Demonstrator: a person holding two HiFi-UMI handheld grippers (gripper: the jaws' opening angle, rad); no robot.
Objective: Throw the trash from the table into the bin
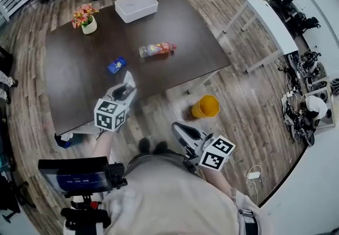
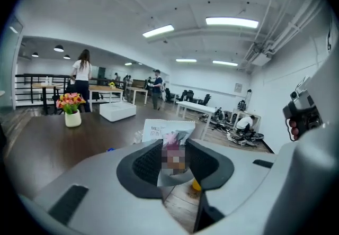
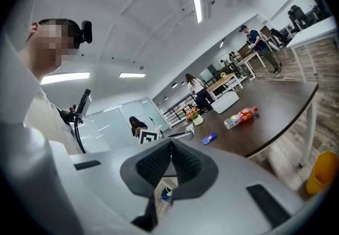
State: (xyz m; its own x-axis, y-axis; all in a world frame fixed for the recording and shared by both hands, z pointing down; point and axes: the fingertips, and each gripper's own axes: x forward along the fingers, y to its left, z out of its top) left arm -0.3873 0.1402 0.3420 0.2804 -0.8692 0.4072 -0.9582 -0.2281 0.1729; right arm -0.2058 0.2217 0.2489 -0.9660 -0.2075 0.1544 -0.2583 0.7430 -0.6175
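My left gripper (image 1: pixel 127 84) hovers over the near edge of the dark table (image 1: pixel 74 59), shut on a white snack packet (image 2: pixel 168 134) with pink print that sticks up between the pads. A plastic bottle with a red label (image 1: pixel 157 48) lies on its side mid-table, and a small blue wrapper (image 1: pixel 116 64) lies to its left. The yellow bin (image 1: pixel 205 106) stands on the floor off the table's near right corner. My right gripper (image 1: pixel 177 129) hangs low near the bin's left, shut with nothing in it (image 3: pixel 170 162). From the right gripper view the bottle (image 3: pixel 241 117), blue wrapper (image 3: pixel 209 137) and bin (image 3: pixel 323 173) all show.
A white box (image 1: pixel 136 6) and a flower pot (image 1: pixel 86 18) stand at the table's far side. A white desk (image 1: pixel 269 22) stands to the right, with cables and gear (image 1: pixel 307 96) along the wall. People stand beyond the table. Wooden floor lies between table and bin.
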